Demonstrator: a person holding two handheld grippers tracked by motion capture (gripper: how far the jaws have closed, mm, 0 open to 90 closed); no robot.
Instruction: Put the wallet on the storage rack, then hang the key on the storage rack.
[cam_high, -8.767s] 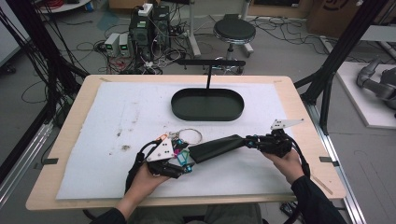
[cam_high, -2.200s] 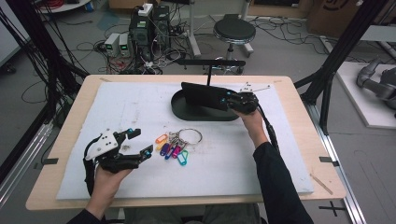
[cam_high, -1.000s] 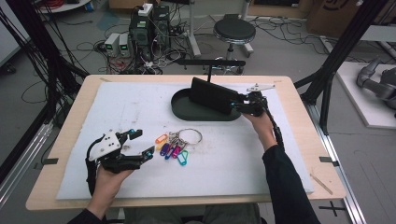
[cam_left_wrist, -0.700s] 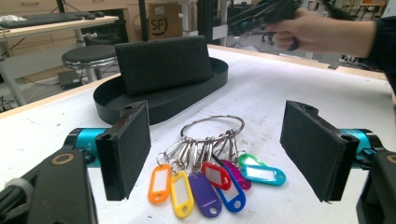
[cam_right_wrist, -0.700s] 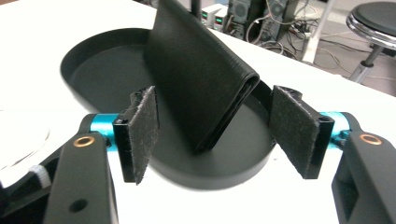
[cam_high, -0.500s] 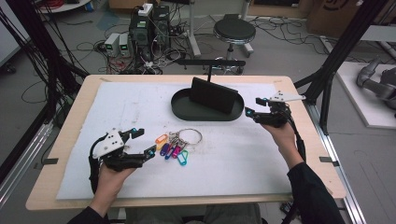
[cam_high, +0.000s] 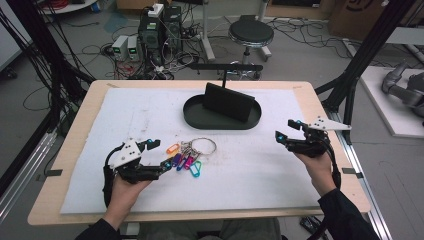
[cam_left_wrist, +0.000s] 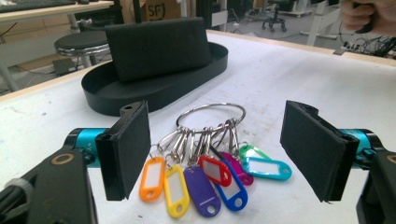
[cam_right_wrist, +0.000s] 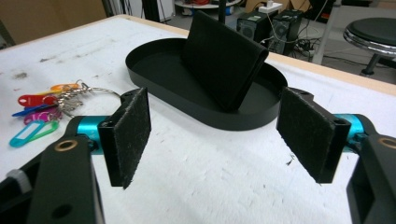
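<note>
A black wallet (cam_high: 227, 101) stands on edge, leaning in the black oval tray (cam_high: 200, 119) at the back middle of the white mat. A key ring with several coloured tags (cam_high: 187, 155) lies left of centre. My left gripper (cam_high: 160, 152) is open just left of the tags, and they lie ahead between its jaws (cam_left_wrist: 222, 149), untouched. My right gripper (cam_high: 286, 129) hovers near the right edge, clear of the tray. Its jaws have just been opening and stand open with nothing between them (cam_right_wrist: 217, 135). The right gripper view looks at the wallet (cam_right_wrist: 222, 58) and the tray (cam_right_wrist: 243, 119).
A black post with a crossbar (cam_high: 225, 67) rises behind the tray. The wooden table edge (cam_high: 330, 115) runs close to my right hand. A stool (cam_high: 250, 34) and electronics with cables (cam_high: 150, 35) stand on the floor beyond the table. The other hand (cam_left_wrist: 369, 16) shows far off.
My right gripper has let go of the wallet, left it standing in the tray, and drawn back to the right and toward me. The left gripper has hardly moved.
</note>
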